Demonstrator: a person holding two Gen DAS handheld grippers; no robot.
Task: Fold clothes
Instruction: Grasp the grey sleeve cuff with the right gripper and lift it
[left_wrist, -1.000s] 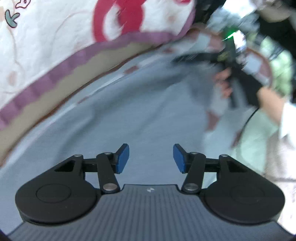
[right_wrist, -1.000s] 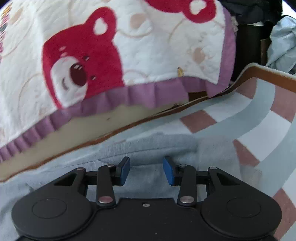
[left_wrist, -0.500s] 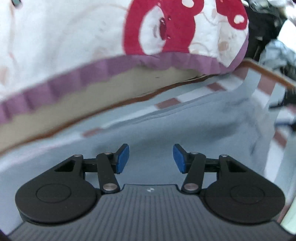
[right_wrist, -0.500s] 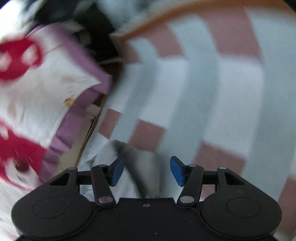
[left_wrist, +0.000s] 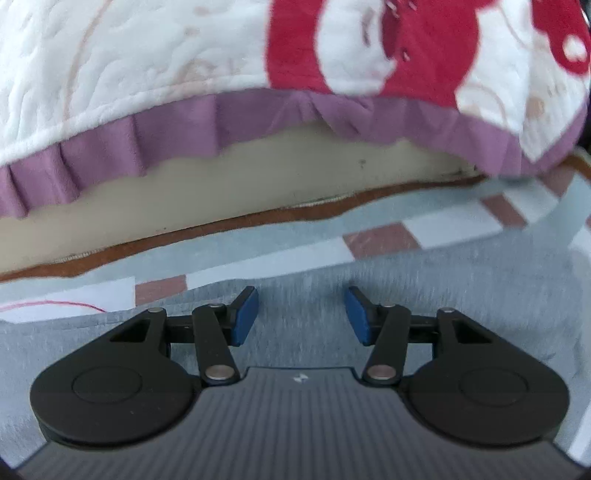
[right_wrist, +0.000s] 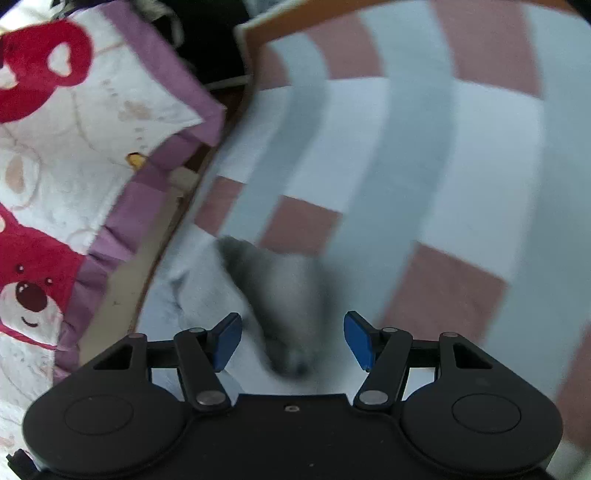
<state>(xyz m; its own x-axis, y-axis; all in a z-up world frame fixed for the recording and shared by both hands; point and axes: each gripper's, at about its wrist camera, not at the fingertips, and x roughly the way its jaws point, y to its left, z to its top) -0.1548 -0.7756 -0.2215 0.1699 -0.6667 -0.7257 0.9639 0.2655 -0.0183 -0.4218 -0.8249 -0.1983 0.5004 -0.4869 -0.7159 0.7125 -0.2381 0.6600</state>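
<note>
Grey clothing (left_wrist: 303, 306) lies spread on a checked mat (left_wrist: 373, 240), a soft knit fabric with a faint heathered, fleecy surface. In the left wrist view it fills the ground under and ahead of the left gripper (left_wrist: 301, 317), its far edge running in a gentle curve just beyond the blue pads (left_wrist: 245, 314). The left gripper's jaws stand apart with nothing between them; the cloth passes below the gap, and whether the fingertips touch it cannot be told.

In the right wrist view the same garment (right_wrist: 273, 291) ends in a rumpled, tapering piece, darker grey and blurred, that runs down into the gap of the right gripper (right_wrist: 293, 339). A paler, wrinkled part of the fabric lies to the left of it. The right gripper's jaws are also spread wide, and the grey piece sits between the blue pads (right_wrist: 227, 339) without either one pressing on it.

The mat is flat and woven-looking, patterned in pale blue-grey bands, white squares and dusty pink squares, with a brown border (left_wrist: 258, 218) along its edge. Beyond that border rises a beige base (left_wrist: 258, 184), and over it hangs a plush white blanket (left_wrist: 147, 55) with a quilted surface, red bear figures (right_wrist: 29, 291) and a pleated purple frill (left_wrist: 184, 129). A thin red thread (left_wrist: 70, 303) lies on the mat near the cloth's left edge.
</note>
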